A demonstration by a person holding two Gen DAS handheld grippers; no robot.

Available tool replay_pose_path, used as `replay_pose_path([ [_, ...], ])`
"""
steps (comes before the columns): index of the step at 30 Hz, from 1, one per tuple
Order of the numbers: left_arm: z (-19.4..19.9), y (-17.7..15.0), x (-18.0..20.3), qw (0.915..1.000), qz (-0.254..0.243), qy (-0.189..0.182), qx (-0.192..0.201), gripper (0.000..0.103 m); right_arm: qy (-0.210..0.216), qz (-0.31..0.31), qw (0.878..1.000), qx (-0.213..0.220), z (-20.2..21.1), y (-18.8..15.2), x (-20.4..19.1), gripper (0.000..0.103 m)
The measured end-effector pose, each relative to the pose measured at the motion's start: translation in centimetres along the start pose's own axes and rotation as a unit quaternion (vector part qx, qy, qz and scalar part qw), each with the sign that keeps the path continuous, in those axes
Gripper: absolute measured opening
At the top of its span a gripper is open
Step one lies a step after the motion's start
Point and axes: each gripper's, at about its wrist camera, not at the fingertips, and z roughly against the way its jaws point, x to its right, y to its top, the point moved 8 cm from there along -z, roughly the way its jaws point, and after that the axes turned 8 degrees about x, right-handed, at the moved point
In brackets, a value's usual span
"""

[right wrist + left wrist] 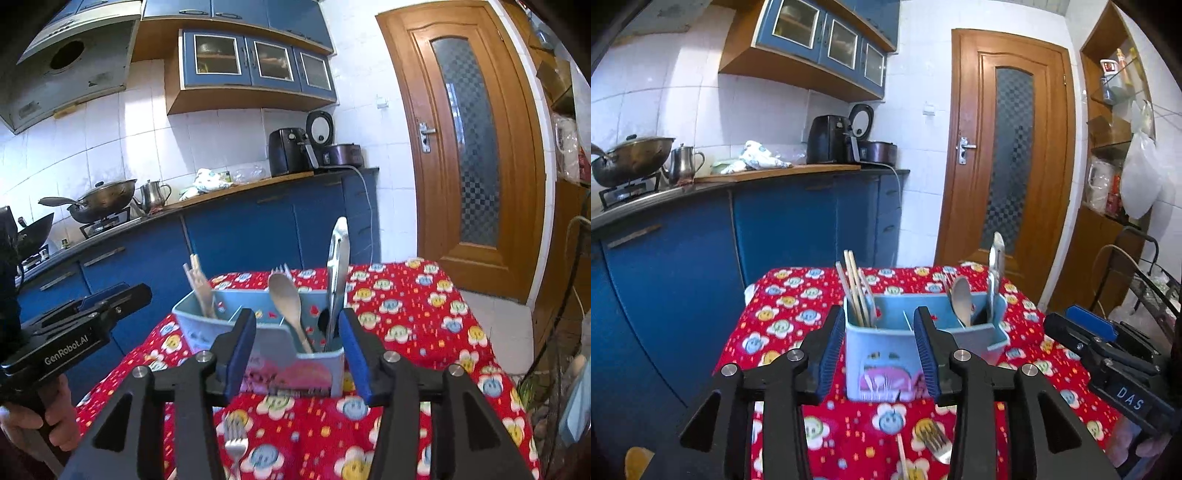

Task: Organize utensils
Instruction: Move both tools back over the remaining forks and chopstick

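Observation:
A light blue utensil holder (882, 350) stands on the red flowered tablecloth (783, 325). It holds wooden chopsticks (855, 288), a spoon (961, 301) and metal tongs (995, 266). My left gripper (879, 354) is open and empty in front of the holder. A fork (934, 441) and a chopstick (902, 458) lie on the cloth below it. In the right wrist view the holder (266, 354) shows a wooden spoon (288, 302), tongs (340, 273) and chopsticks (201, 284). My right gripper (297, 354) is open and empty before it. A fork (235, 439) lies on the cloth beneath it.
Blue kitchen cabinets (701, 251) with a wok (631, 158), a kettle (683, 162) and an air fryer (829, 138) run along the left. A wooden door (1008, 158) stands behind the table. A wire rack (1156, 291) is at the right.

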Motion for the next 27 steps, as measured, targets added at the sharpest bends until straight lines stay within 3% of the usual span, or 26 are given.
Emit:
replay_pose_path([
  [13, 2.9, -4.4, 0.1, 0.9974, 0.014, -0.008, -0.071, 0.04, -0.013, -0.023, 0.999, -0.035, 4.9, -3.4, 0.3, 0.061],
  [27, 3.1, -9.1, -0.1, 0.9896, 0.018, 0.003, -0.143, 0.041, -0.024, -0.051, 0.995, -0.088, 6.3, -8.6, 2.1, 0.066],
])
